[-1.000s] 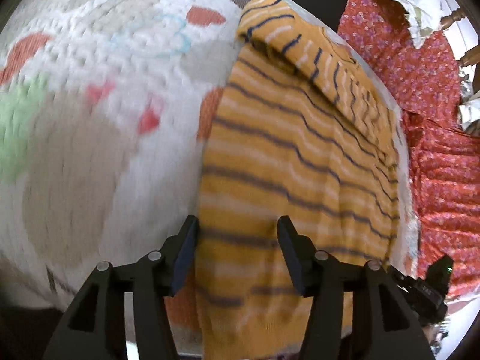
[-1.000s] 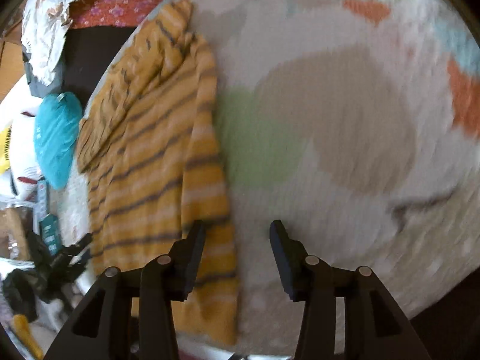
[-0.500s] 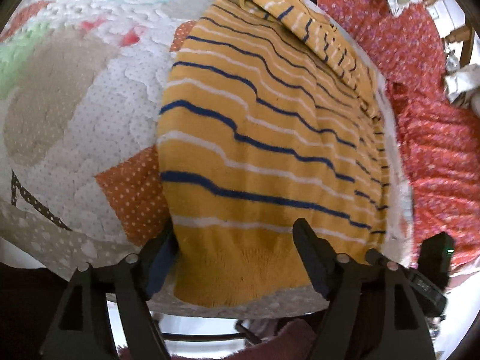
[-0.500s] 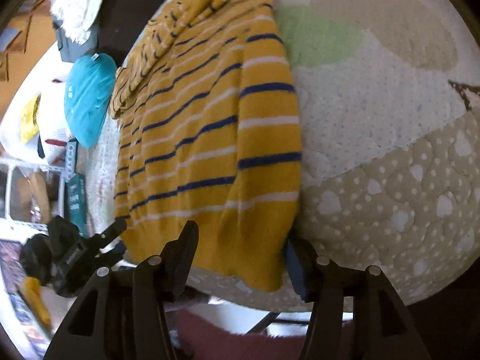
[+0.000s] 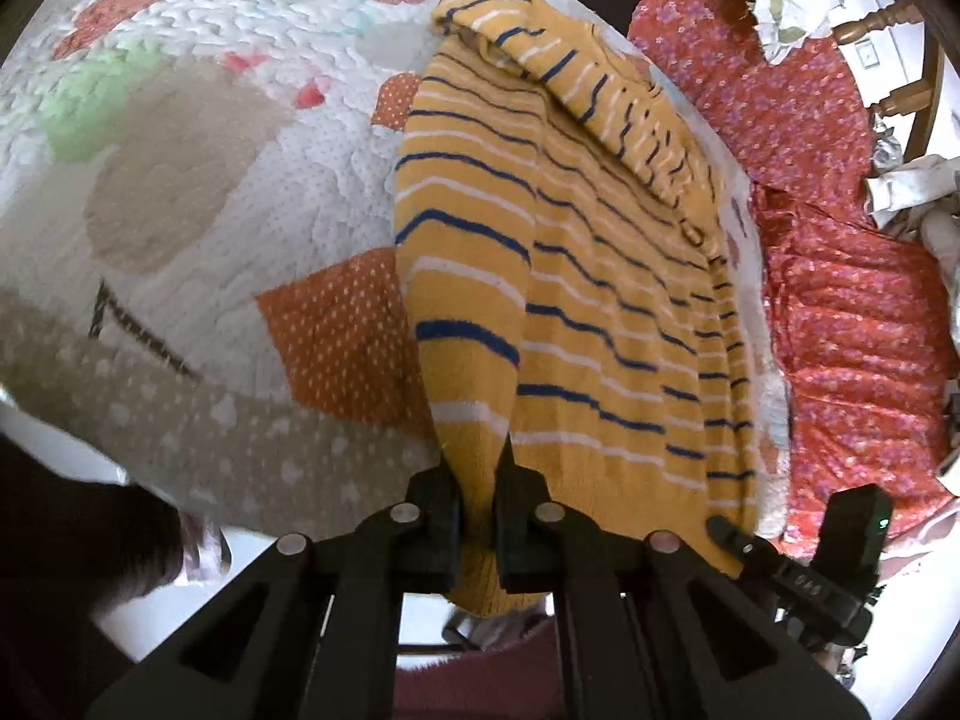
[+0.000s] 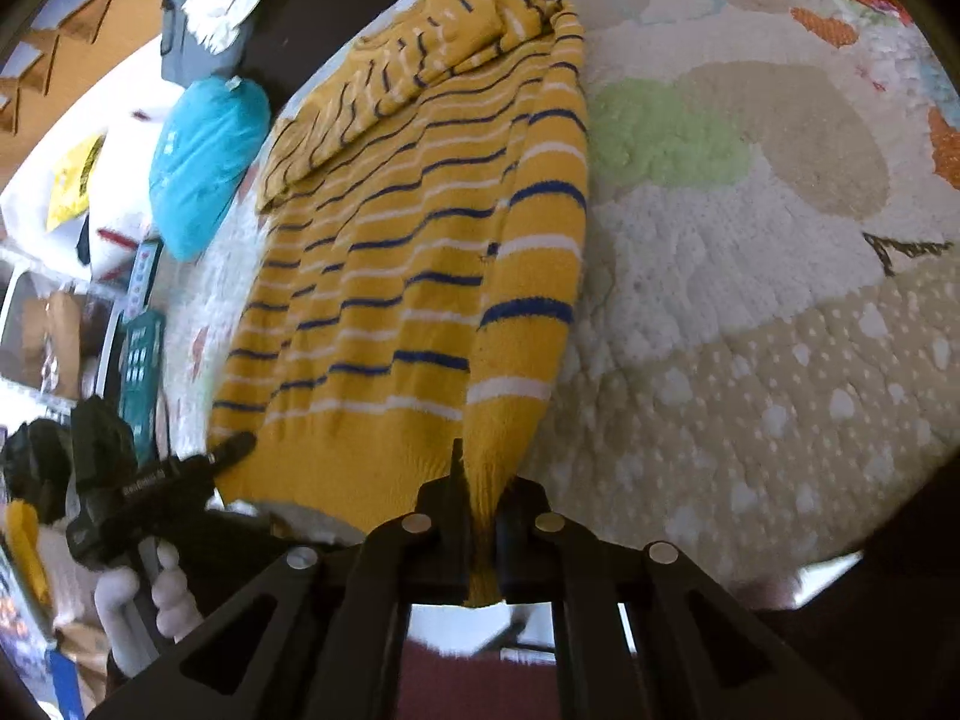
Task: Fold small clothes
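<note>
A yellow sweater (image 5: 600, 300) with blue and white stripes lies flat on a quilted mat (image 5: 210, 180), one sleeve folded across its top. My left gripper (image 5: 477, 480) is closing tight on the sweater's near hem at its left edge, and the pads press the knit. The right gripper (image 5: 720, 525) shows at the hem's other corner. In the right wrist view the sweater (image 6: 408, 276) runs away from my right gripper (image 6: 480, 480), whose jaws are closing tight on the hem's right edge. The left gripper (image 6: 237, 444) touches the far hem corner.
Red floral fabric (image 5: 840, 300) lies right of the mat. A teal cushion (image 6: 204, 162) and clutter sit left of the sweater. A white-gloved hand (image 6: 150, 594) holds the other gripper. The mat (image 6: 750, 300) spreads wide beside the sweater; its near edge drops off below the hem.
Both grippers stood open over the sweater and slid back toward its near hem. Now both are shut on the hem, which is pinched and bunched between the pads.
</note>
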Action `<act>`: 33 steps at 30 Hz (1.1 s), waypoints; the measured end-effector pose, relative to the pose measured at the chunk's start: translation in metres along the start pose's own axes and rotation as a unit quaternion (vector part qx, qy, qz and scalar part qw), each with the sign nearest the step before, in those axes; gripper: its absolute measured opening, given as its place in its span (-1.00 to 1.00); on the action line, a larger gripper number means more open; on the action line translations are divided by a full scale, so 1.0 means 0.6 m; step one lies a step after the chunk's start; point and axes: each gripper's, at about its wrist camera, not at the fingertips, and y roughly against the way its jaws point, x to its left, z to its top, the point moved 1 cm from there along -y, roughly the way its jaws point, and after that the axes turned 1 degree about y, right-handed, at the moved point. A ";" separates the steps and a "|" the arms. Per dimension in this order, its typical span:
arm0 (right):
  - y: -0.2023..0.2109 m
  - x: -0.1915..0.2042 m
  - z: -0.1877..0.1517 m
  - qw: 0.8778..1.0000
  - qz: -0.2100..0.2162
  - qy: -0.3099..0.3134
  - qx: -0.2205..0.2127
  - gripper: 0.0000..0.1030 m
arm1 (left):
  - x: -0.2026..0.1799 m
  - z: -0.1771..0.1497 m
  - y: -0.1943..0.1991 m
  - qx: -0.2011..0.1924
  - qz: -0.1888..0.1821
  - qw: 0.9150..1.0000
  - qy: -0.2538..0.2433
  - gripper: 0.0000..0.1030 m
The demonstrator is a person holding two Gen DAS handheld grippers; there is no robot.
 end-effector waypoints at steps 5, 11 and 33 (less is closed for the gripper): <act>0.015 -0.008 -0.047 0.999 0.008 -0.003 0.036 -0.90 | 0.008 -0.038 0.020 0.008 -0.005 1.000 0.004 -0.85; 0.037 0.007 -0.032 0.999 0.039 0.000 0.008 -0.90 | 0.016 -0.016 0.046 -0.009 -0.035 0.999 0.026 -0.85; -0.054 0.083 0.437 0.990 0.035 -0.007 -0.136 -0.90 | -0.116 0.420 -0.125 -0.058 0.003 0.998 0.005 -0.84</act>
